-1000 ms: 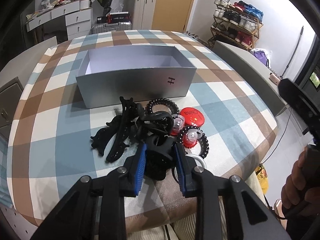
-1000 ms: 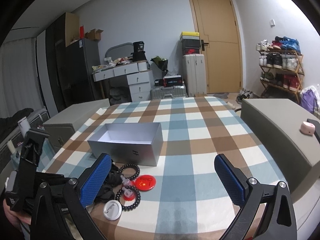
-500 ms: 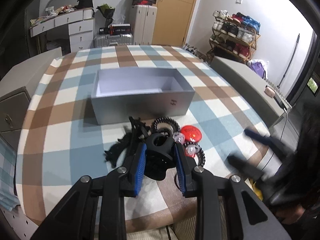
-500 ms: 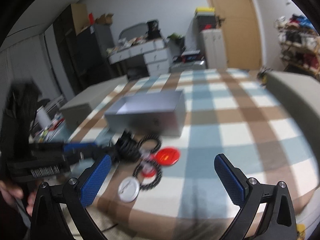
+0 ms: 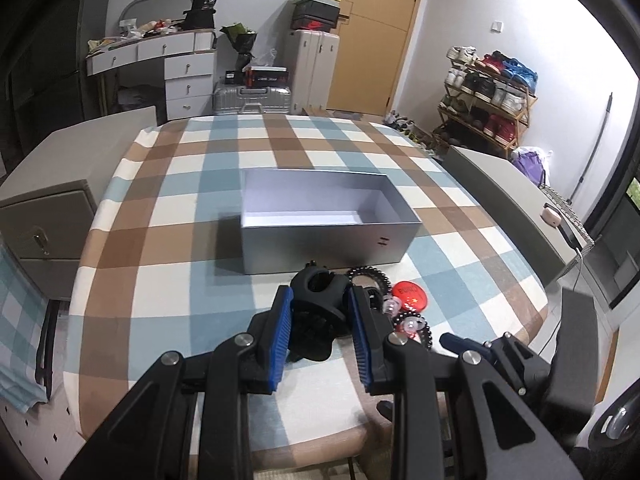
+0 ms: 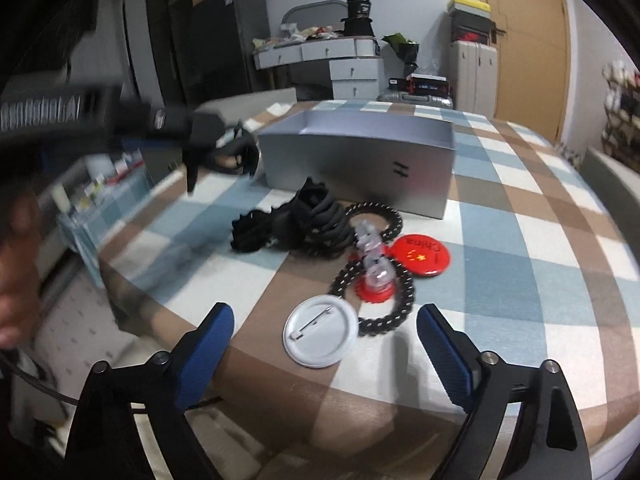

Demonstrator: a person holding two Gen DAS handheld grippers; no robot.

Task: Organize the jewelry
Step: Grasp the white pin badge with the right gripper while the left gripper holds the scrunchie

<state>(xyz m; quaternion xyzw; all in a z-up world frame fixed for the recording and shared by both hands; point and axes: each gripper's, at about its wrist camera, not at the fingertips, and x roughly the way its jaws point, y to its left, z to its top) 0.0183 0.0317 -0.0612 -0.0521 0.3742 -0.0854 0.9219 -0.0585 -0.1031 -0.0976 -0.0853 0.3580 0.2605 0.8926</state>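
Note:
My left gripper is shut on a black hair claw clip and holds it above the checked tablecloth, in front of the open silver box. In the right wrist view that clip hangs blurred left of the box. My right gripper hovers low at the table's near edge with its jaws closing. A white pin badge lies face down between them, and the pads are not touching it. Beyond it lie black bead bracelets, a red badge and a heap of black clips.
Two small clear-topped red pieces sit on the bracelets. Grey cabinets flank the table. The table's near edge runs just under my right fingers. Checked cloth lies bare to the left of the heap.
My left gripper has lifted the black clip off the heap and drawn back. The right gripper has dropped from high above the table down over the white badge, its jaws a little narrower.

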